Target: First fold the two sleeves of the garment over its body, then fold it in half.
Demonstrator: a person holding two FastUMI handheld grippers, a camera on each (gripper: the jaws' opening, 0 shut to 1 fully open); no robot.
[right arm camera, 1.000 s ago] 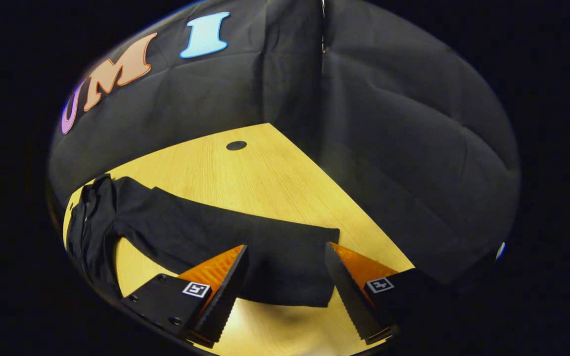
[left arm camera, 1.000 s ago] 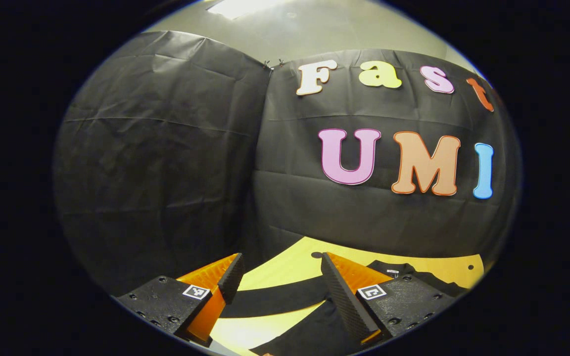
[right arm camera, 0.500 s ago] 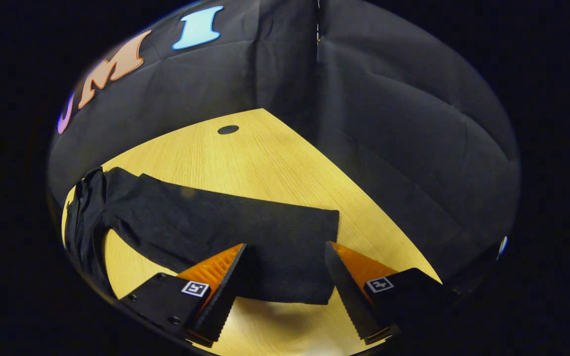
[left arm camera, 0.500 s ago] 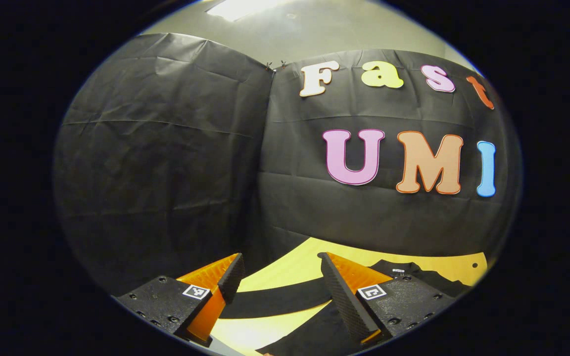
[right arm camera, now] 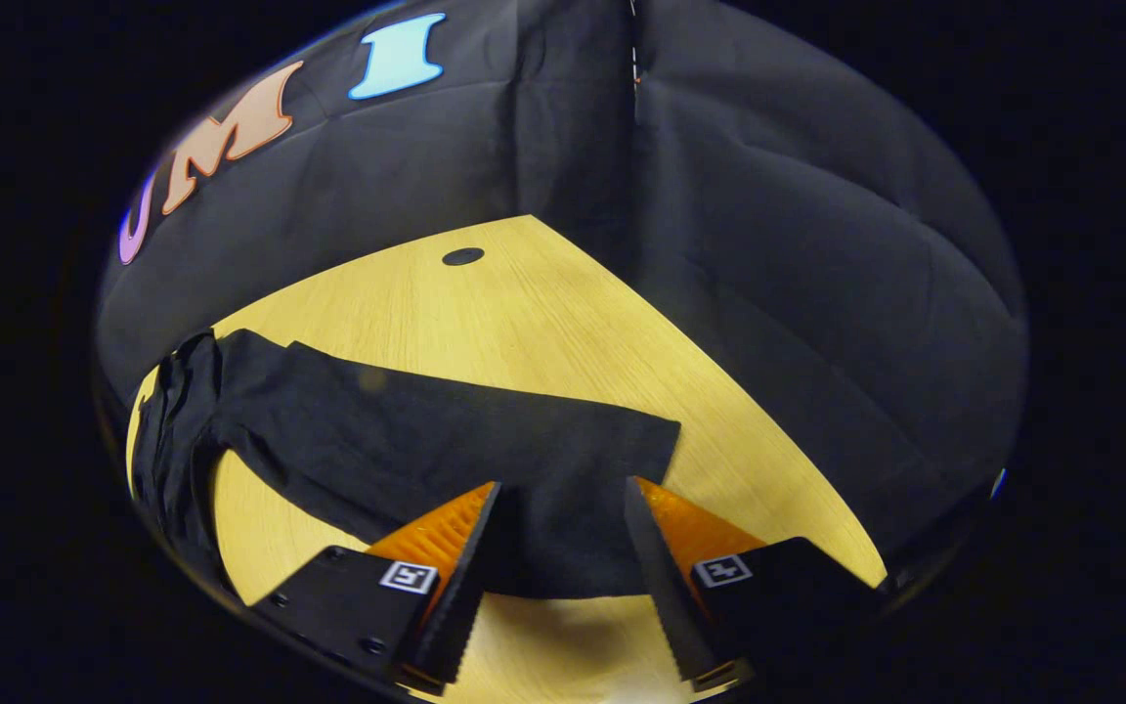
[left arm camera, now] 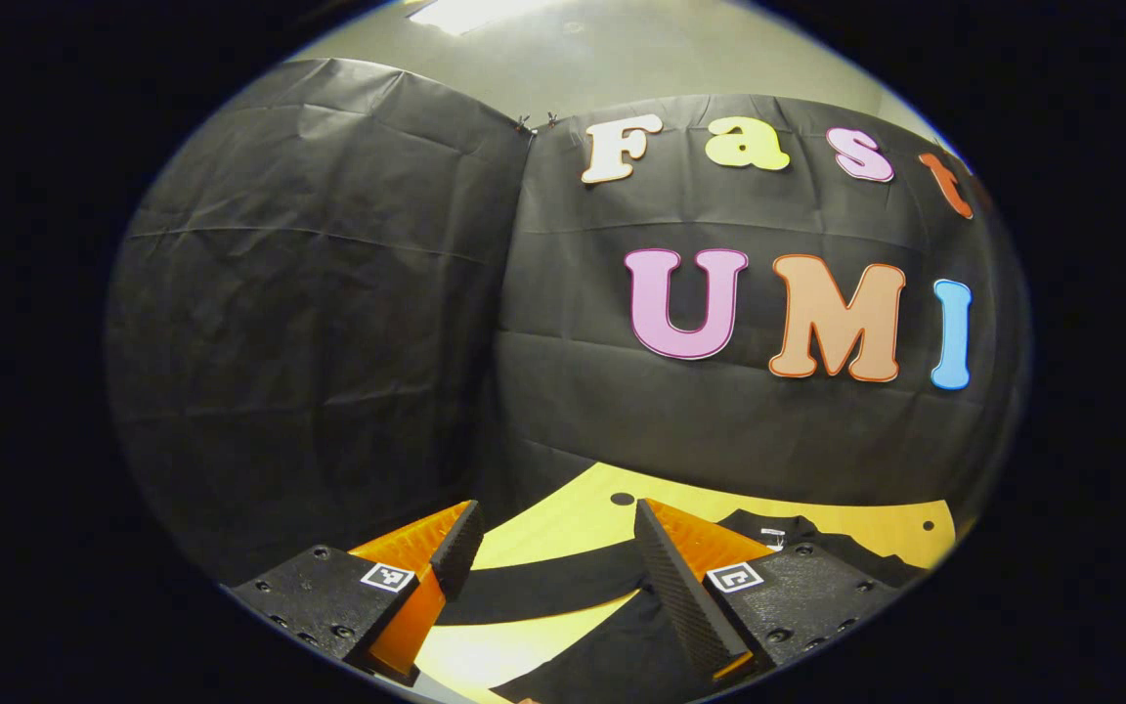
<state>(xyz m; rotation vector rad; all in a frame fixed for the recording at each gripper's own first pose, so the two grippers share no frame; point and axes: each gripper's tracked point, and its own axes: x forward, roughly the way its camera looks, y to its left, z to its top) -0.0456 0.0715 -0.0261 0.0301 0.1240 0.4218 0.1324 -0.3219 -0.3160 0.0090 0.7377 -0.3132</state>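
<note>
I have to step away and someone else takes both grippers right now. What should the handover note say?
Right gripper: open, fingers straddling the cuff end of the right sleeve, not clamped on it.
Left gripper: open, holding nothing, raised and facing the booth wall, with the left sleeve lying across the table below it.
Garment: black, spread flat, both sleeves stretched outward.
Done: nothing folded so far.
Left: close on the right sleeve and fold it over the body, do the same with the left sleeve, then fold in half.

Light wooden table (right arm camera: 524, 323) with a dark round hole (right arm camera: 462, 256); black garment (right arm camera: 407, 440) flat on it, sleeve outstretched
</note>
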